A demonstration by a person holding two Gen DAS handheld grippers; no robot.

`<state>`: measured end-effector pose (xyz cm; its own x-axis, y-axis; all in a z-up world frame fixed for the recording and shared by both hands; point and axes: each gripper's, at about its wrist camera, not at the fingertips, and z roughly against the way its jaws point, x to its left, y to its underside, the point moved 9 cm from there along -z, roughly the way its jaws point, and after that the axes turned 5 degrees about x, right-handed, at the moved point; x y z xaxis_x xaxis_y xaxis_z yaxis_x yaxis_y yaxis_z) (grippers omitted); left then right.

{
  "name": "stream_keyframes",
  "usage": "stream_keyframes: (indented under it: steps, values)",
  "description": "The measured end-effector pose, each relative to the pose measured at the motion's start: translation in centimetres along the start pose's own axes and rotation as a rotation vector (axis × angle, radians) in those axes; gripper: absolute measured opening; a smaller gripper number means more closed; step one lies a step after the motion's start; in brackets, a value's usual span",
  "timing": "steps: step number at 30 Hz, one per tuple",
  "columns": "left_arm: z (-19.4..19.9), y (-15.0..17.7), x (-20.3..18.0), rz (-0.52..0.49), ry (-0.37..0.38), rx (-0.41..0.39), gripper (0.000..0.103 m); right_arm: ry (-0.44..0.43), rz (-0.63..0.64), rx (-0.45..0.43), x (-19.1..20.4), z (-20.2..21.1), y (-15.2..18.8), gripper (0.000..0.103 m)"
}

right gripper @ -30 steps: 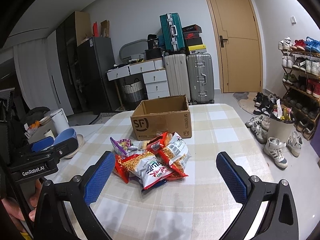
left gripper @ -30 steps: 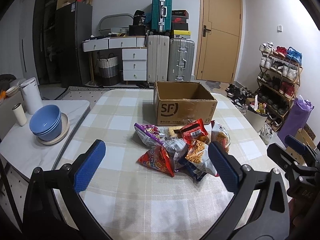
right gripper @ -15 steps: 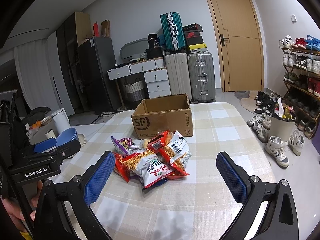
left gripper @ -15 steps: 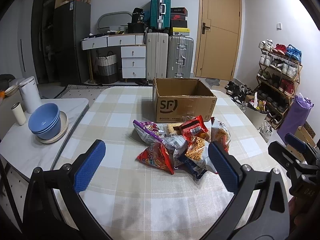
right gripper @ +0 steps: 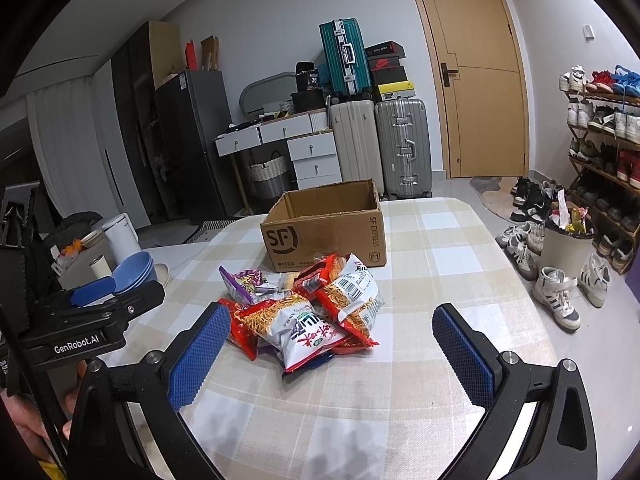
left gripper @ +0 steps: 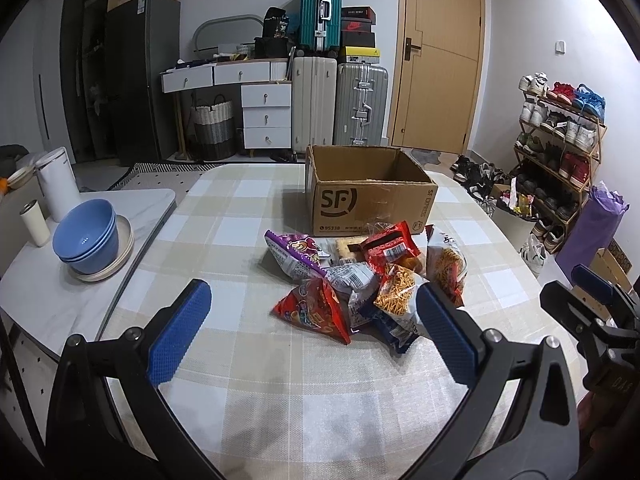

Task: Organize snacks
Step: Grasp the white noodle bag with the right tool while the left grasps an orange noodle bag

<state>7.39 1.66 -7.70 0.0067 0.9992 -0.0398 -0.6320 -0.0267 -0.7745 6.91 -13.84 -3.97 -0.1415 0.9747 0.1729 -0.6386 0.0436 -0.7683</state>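
A pile of snack bags [left gripper: 360,280] lies on the checked tablecloth [left gripper: 224,240], red, purple and white packets overlapping; it also shows in the right wrist view [right gripper: 308,312]. Behind it stands an open, empty-looking cardboard box [left gripper: 368,196], also in the right wrist view [right gripper: 324,232]. My left gripper [left gripper: 314,336] is open and empty, hovering just short of the pile. My right gripper [right gripper: 332,352] is open and empty, also short of the pile. The right gripper's body shows at the left view's right edge [left gripper: 592,308].
Stacked blue bowls [left gripper: 86,236] on a plate, a white cup [left gripper: 35,224] and a white kettle [left gripper: 56,188] sit on the side table at left. Suitcases [left gripper: 340,104] and drawers stand behind. A shoe rack [left gripper: 560,148] and bin [right gripper: 566,248] are right of the table.
Both grippers have moved slightly forward toward the pile and box, and the left view has tipped down a little. Both stay open and empty. The snacks have not moved.
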Motion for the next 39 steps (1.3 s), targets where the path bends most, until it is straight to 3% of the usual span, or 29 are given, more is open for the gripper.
stream_keyframes:
  steps: [11,22,29,32,33,39]
  values:
    - [-2.2,0.9,0.0,0.004,0.012,0.038,0.102,-0.035,-0.024,0.045,-1.1,-2.6,0.7,0.103]
    - [-9.3,2.6,-4.6,-0.027,0.182,0.16,0.102,-0.133,-0.034,0.219,-3.9,-12.1,0.3,0.103]
    - [-14.3,2.2,-6.9,-0.014,0.208,0.22,0.102,-0.203,-0.029,0.303,-4.2,-17.7,0.2,0.099]
    - [-15.8,1.9,-7.7,-0.015,0.211,0.234,0.102,-0.234,-0.027,0.332,-4.0,-19.6,0.6,0.088]
    - [-16.3,1.9,-8.0,-0.018,0.211,0.238,0.102,-0.23,-0.028,0.345,-4.1,-20.1,0.8,0.077]
    - [-17.7,2.1,-8.8,-0.022,0.208,0.267,0.102,-0.267,-0.109,0.33,-5.8,-21.0,1.5,0.054]
